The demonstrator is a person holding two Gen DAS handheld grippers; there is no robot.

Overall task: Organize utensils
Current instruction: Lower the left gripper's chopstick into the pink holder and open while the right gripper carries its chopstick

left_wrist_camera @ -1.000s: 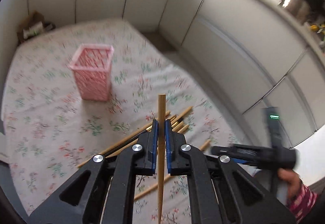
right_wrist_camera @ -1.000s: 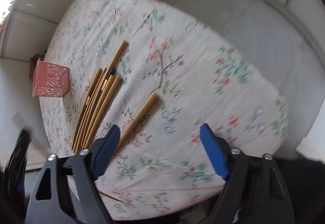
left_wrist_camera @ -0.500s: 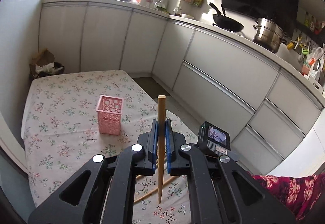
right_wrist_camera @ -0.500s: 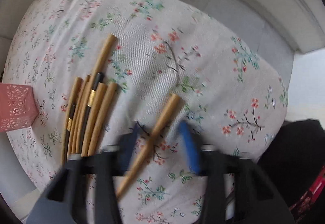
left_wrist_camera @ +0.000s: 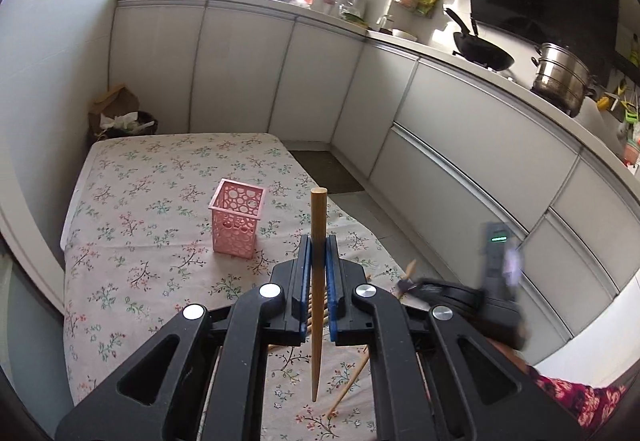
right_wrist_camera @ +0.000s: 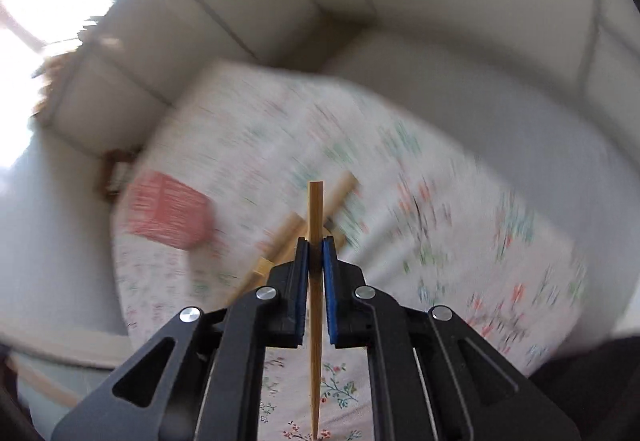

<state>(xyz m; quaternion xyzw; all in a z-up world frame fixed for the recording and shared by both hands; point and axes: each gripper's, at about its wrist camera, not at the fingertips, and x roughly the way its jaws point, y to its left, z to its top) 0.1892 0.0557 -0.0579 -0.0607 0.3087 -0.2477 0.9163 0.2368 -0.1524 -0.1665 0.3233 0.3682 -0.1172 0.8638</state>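
Note:
My left gripper (left_wrist_camera: 318, 241) is shut on a round wooden chopstick (left_wrist_camera: 318, 213), thick end pointing away, held above the floral tablecloth (left_wrist_camera: 140, 201). A pink perforated basket (left_wrist_camera: 236, 219) stands upright ahead and slightly left of it. More chopsticks (left_wrist_camera: 348, 385) lie on the cloth under the gripper. My right gripper (right_wrist_camera: 316, 245) has its jaws closing, the pads pressing a square-ended chopstick (right_wrist_camera: 316, 209) lifted off the table. Behind it, blurred, lie loose chopsticks (right_wrist_camera: 340, 191) and the pink basket (right_wrist_camera: 168, 215). In the left wrist view, the right gripper's body (left_wrist_camera: 460, 297) is blurred at lower right.
White kitchen cabinets (left_wrist_camera: 460, 145) run along the back and right of the table. A wok (left_wrist_camera: 484, 55) and a steel pot (left_wrist_camera: 560, 81) sit on the counter. A bin with a paper bag (left_wrist_camera: 120, 117) stands beyond the table's far left corner.
My right gripper went from open over a lone chopstick to shut on it, and lifted it off the cloth. My left gripper rose and tilted up with its chopstick, then held still.

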